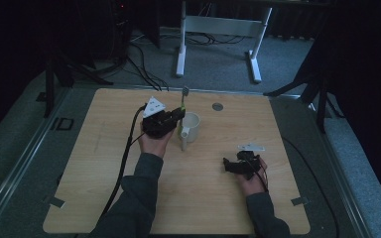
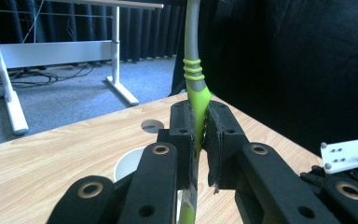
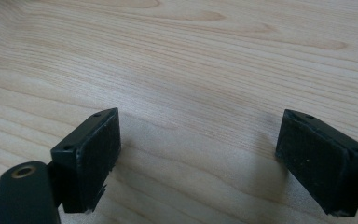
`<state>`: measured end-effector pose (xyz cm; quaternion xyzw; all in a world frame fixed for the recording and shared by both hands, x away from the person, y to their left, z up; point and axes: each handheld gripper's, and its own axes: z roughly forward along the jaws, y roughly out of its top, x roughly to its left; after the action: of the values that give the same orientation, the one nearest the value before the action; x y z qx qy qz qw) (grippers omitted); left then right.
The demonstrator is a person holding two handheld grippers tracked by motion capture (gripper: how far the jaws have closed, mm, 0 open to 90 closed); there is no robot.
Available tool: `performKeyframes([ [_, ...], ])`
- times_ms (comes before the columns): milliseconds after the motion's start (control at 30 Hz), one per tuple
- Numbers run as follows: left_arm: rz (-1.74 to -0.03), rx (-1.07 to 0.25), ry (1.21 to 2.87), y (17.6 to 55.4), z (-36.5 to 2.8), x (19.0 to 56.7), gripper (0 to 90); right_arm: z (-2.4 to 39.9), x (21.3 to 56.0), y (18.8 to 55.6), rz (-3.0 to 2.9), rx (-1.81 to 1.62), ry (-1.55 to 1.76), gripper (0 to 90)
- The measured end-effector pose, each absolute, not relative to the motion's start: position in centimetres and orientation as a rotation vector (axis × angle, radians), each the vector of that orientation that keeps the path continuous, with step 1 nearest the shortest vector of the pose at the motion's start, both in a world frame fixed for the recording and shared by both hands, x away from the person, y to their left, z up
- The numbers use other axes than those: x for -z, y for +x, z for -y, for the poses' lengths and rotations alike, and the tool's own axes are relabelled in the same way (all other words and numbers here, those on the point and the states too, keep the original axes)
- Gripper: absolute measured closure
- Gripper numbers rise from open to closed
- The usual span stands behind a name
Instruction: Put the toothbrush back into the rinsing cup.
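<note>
A green and grey toothbrush (image 2: 194, 79) stands upright between the jaws of my left gripper (image 2: 201, 122), which is shut on its handle. From above, the left gripper (image 1: 177, 115) holds the toothbrush (image 1: 184, 99) at the near-left side of a white mug (image 1: 192, 127), the brush head pointing up. The mug's rim (image 2: 126, 162) peeks out below the left jaw. My right gripper (image 1: 228, 164) rests low over the table at the right, its jaws wide apart. In its own view the right gripper (image 3: 198, 158) has nothing but bare wood between its pads.
The wooden table (image 1: 129, 198) has a round grommet hole (image 1: 217, 106) near its far edge. A white desk frame (image 1: 218, 29) stands on the carpet beyond. A cable (image 1: 124, 163) trails from the left gripper along the forearm.
</note>
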<state>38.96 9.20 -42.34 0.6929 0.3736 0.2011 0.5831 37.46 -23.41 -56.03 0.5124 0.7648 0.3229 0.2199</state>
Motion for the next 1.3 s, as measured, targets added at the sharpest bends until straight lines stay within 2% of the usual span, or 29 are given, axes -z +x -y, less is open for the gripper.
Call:
performKeyframes([
  [1300, -0.879, -0.448, 1.609, 40.0, -7.7, 43.8, 81.6, 23.4, 56.0, 37.5, -2.116, -0.893, 1.417, 13.5],
])
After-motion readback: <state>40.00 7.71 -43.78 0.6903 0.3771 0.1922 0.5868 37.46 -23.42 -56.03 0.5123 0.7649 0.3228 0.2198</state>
